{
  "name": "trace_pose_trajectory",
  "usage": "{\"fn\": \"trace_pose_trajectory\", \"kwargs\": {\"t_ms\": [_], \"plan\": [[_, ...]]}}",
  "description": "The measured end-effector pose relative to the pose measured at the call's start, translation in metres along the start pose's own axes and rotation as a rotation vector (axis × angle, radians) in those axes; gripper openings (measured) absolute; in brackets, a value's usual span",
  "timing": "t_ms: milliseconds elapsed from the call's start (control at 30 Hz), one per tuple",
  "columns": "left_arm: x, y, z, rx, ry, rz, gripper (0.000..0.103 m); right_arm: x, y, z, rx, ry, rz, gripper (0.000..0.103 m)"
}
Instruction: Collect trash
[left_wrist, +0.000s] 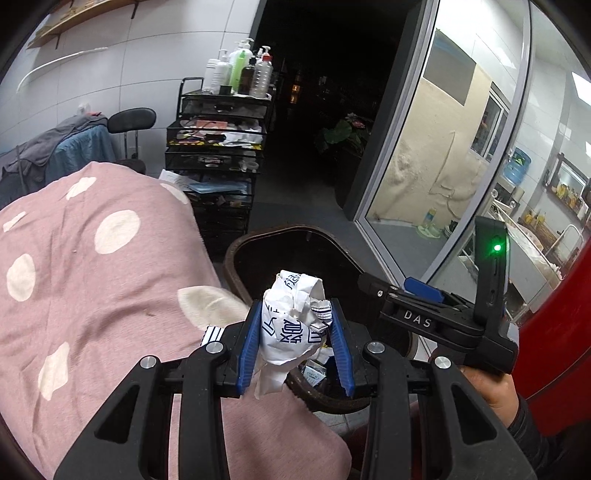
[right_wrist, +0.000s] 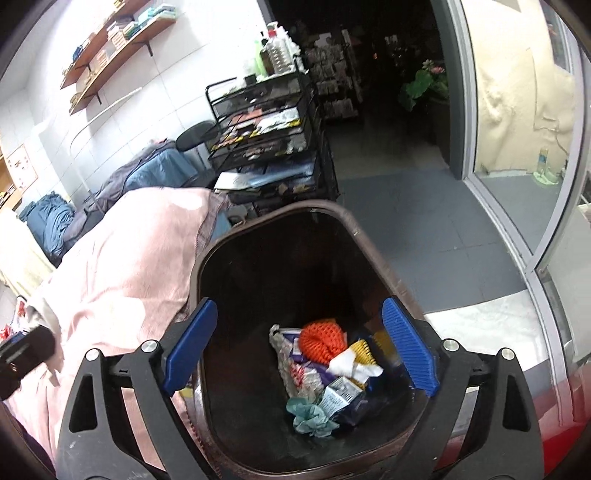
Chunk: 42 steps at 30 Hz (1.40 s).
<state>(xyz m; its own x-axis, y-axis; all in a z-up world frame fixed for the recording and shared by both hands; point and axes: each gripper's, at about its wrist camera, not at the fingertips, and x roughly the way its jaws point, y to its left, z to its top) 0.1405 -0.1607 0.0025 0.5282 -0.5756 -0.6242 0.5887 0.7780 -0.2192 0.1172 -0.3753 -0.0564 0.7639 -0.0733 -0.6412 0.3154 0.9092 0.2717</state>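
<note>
the left claw (left_wrist: 295, 343) is clamped on a crumpled white paper wrapper with dark blue printed characters (left_wrist: 291, 317), its blue ribbed pads (left_wrist: 248, 350) pressing the wad from both sides. the wrapper sits up between the pads, with a loose tail hanging below them. it hangs over the near rim of a dark brown plastic trash bin (left_wrist: 236, 258), which stands just beside a bed covered by a pink blanket with pale round spots (left_wrist: 92, 277). the other black handheld tool, with a small green light on it, shows at the right edge of the left wrist view, held in a person's hand (left_wrist: 487, 387).

the right claw (right_wrist: 301, 343) stands wide apart with nothing between its blue pads, poised above the mouth of the bin (right_wrist: 207, 273). down in the bin lies a heap of rubbish: an orange foam net sleeve (right_wrist: 323, 341), a yellow net piece (right_wrist: 362, 349), a crumpled white scrap (right_wrist: 343, 365), a teal crumpled tissue (right_wrist: 310, 419), a small printed carton (right_wrist: 340, 397) and some clear plastic wrapping (right_wrist: 291, 365).

behind the bin stands a black wire mesh trolley (left_wrist: 218, 147) with cluttered tiers and a cluster of bottles (left_wrist: 240, 68) on top. a glass door (left_wrist: 443, 147) stands open to the right, and wooden wall shelves (right_wrist: 110, 48) hang above the bed.
</note>
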Motion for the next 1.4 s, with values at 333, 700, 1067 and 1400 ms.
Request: {"fn": "trace_pose_trajectory", "kwargs": {"t_ms": [333, 700, 1067, 1400], "plan": [[0.039, -0.009, 0.008, 0.001, 0.08, -0.043, 0.036, -0.011, -0.023, 0.013, 0.043, -0.053, -0.057, 0.093], [0.073, -0.019, 0.013, 0.028, 0.137, -0.027, 0.037, -0.009, -0.037, 0.016, 0.077, -0.045, -0.09, 0.093], [0.086, -0.02, 0.011, 0.051, 0.148, 0.024, 0.092, -0.007, -0.044, 0.016, 0.083, -0.043, -0.118, 0.096], [0.078, -0.018, 0.012, 0.036, 0.099, 0.02, 0.097, -0.006, -0.045, 0.015, 0.076, -0.048, -0.129, 0.097]]}}
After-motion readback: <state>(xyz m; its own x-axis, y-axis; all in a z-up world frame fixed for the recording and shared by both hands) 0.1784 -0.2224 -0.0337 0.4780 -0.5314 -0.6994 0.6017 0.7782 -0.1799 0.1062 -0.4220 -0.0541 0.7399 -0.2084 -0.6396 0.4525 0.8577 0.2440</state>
